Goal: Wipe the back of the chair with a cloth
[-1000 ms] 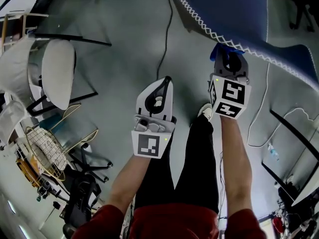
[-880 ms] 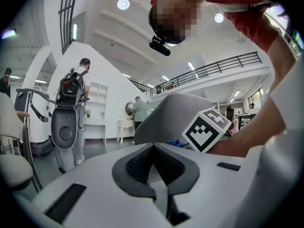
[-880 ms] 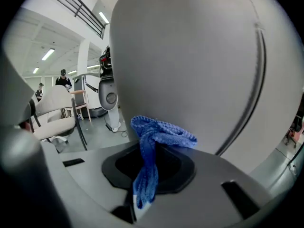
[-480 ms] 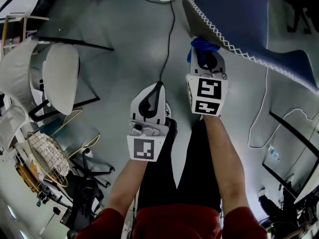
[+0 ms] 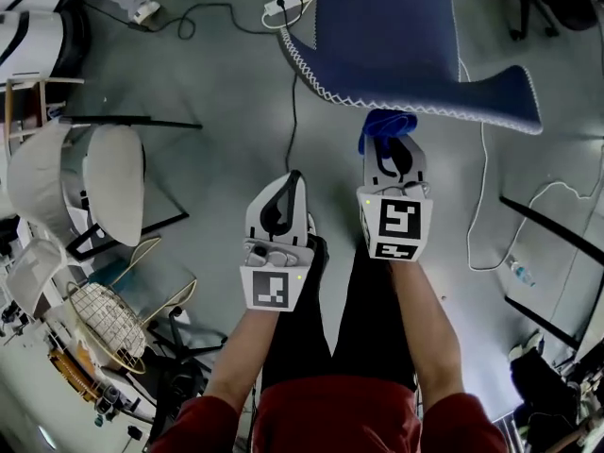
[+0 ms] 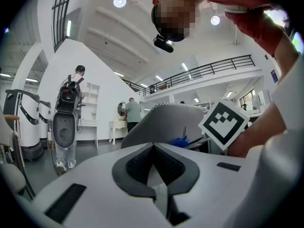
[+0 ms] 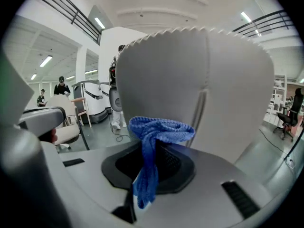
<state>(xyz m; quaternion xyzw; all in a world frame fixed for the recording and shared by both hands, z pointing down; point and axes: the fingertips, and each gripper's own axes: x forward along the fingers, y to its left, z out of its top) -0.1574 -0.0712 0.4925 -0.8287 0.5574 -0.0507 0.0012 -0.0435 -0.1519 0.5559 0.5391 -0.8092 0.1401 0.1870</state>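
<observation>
A chair with a blue seat (image 5: pixel 396 36) and white zigzag stitching stands ahead; its pale grey back (image 7: pixel 199 89) fills the right gripper view. My right gripper (image 5: pixel 389 140) is shut on a blue cloth (image 7: pixel 152 141), bunched at the jaw tips (image 5: pixel 385 123) and close against the chair back. In the left gripper view the chair back (image 6: pixel 164 122) and a bit of the cloth (image 6: pixel 180 141) show beyond the jaws. My left gripper (image 5: pixel 288 187) sits lower left of the right one, shut with nothing between its jaws, apart from the chair.
A white chair (image 5: pixel 113 173) stands at the left with a wire basket (image 5: pixel 99 314) below it. A power strip (image 5: pixel 288 3) and a black cable (image 5: pixel 293 111) lie on the grey floor. Dark frame legs (image 5: pixel 552 229) are at the right. People stand in the distance (image 6: pixel 69 113).
The right gripper with the cloth has shifted left and slightly down along the chair's stitched edge. The view has swung so the chair sits more central. The left gripper stays shut beside it.
</observation>
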